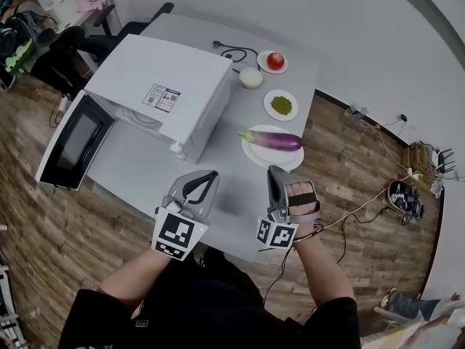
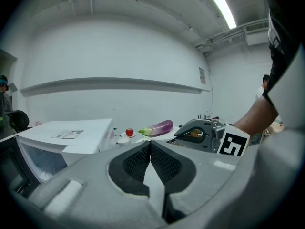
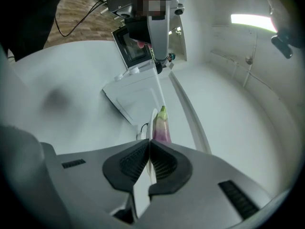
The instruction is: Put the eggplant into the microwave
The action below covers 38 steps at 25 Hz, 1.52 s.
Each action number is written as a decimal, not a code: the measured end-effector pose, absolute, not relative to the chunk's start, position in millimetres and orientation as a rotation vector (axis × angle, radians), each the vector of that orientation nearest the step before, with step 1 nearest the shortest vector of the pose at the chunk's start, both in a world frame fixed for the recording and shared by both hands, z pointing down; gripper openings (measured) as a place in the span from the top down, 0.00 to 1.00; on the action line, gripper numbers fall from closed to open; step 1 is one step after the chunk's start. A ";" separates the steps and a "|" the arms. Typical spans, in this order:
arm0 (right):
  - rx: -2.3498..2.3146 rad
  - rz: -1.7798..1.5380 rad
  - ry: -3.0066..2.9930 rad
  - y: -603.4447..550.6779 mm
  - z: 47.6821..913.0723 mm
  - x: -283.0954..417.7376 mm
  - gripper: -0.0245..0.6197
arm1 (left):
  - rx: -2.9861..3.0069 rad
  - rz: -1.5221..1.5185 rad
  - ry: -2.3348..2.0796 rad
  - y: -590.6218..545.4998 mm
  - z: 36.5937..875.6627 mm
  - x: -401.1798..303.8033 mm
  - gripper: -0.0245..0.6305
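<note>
A purple eggplant (image 1: pixel 272 140) with a green stem lies on a white plate (image 1: pixel 254 155) at the table's right side; it also shows in the left gripper view (image 2: pixel 159 127) and the right gripper view (image 3: pixel 162 126). The white microwave (image 1: pixel 163 93) stands at the left with its door (image 1: pixel 73 141) swung open. My left gripper (image 1: pixel 209 174) is shut and empty near the table's front edge, below the microwave. My right gripper (image 1: pixel 275 171) is shut and empty too, just short of the plate. In the gripper views, both pairs of pads (image 2: pixel 149 160) (image 3: pixel 148 162) touch.
Behind the eggplant stand a small plate of green beans (image 1: pixel 280 105), a white bowl (image 1: pixel 251 77) and a plate with a tomato (image 1: pixel 275 61). A black cable (image 1: pixel 234 51) lies at the table's far end. Wooden floor surrounds the grey table (image 1: pixel 145 169).
</note>
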State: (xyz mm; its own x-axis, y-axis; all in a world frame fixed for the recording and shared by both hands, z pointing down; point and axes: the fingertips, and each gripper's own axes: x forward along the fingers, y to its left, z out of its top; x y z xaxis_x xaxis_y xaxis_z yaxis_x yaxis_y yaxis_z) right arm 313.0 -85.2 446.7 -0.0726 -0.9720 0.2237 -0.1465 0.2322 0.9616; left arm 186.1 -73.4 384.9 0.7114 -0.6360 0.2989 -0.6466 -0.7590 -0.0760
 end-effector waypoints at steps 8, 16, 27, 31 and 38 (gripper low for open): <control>1.139 -1.023 -1.438 -76.9 407.9 276.4 0.93 | 2.878 0.432 -1.122 -71.3 364.6 131.6 0.95; 1.187 -0.968 -1.464 -69.1 387.9 212.9 0.93 | 2.866 0.424 -1.137 -63.3 352.2 55.6 0.95; 1.180 -0.969 -1.484 -59.7 379.9 106.3 0.93 | 2.858 0.406 -1.159 -49.9 348.5 -51.9 0.95; 1.179 -0.972 -1.493 -59.6 379.5 67.9 0.93 | 2.850 0.404 -1.176 -46.8 349.9 -92.0 0.95; 1.152 -1.002 -1.532 -64.0 383.8 6.1 0.93 | 2.821 0.399 -1.232 -48.6 354.2 -147.2 0.95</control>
